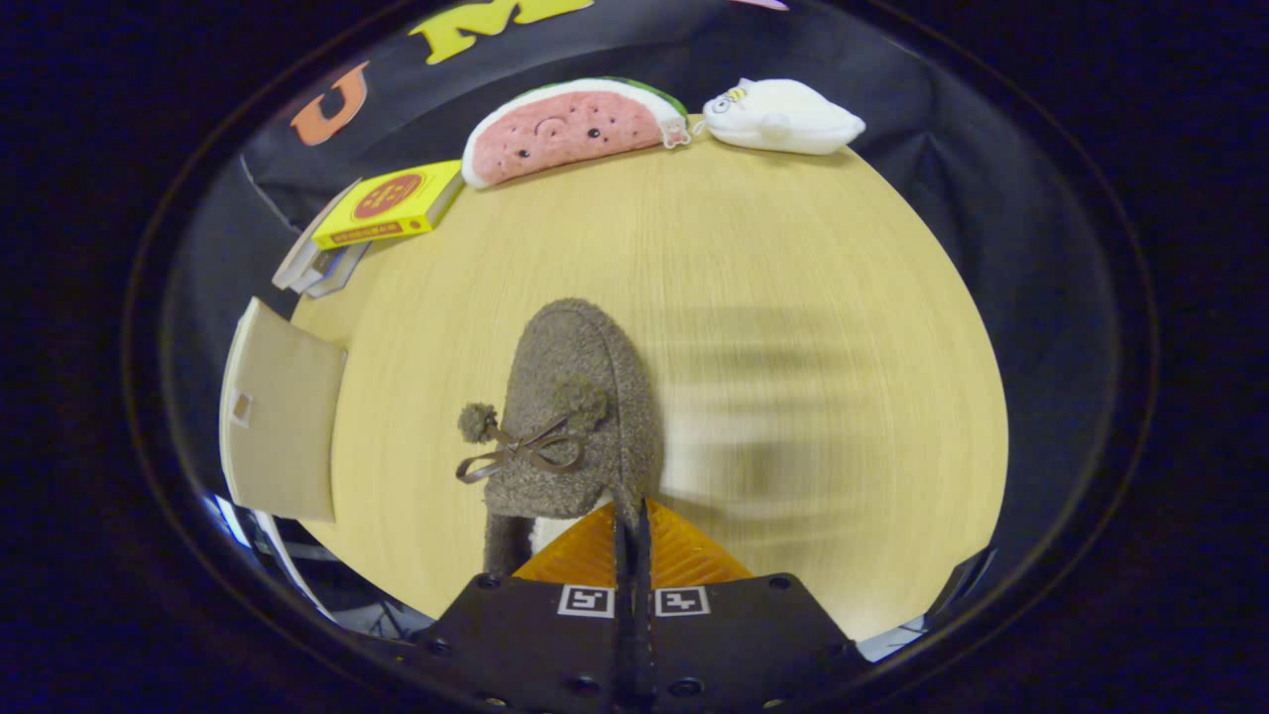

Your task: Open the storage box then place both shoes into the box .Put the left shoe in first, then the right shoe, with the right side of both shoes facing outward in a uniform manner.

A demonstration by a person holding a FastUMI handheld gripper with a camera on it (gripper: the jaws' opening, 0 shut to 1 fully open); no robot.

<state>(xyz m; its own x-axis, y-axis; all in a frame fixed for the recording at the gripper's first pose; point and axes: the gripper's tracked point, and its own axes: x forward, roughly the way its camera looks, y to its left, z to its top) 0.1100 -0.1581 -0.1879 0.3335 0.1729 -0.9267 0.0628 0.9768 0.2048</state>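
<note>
Gripper [632, 521]: pinching the shoe's [570, 416] rim, fingers closed.
Table [753, 248]: lying under the shoe.
Box [283, 412]: sitting left of shoe.

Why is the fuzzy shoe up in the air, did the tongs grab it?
Yes, grabbed. The tongs are shut on the shoe, pinching its side edge between both fingers.

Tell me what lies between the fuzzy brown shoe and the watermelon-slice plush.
In the gripper view, only bare wooden tabletop lies between the fuzzy brown shoe, pinched in the gripper, and the watermelon-slice plush.
</note>
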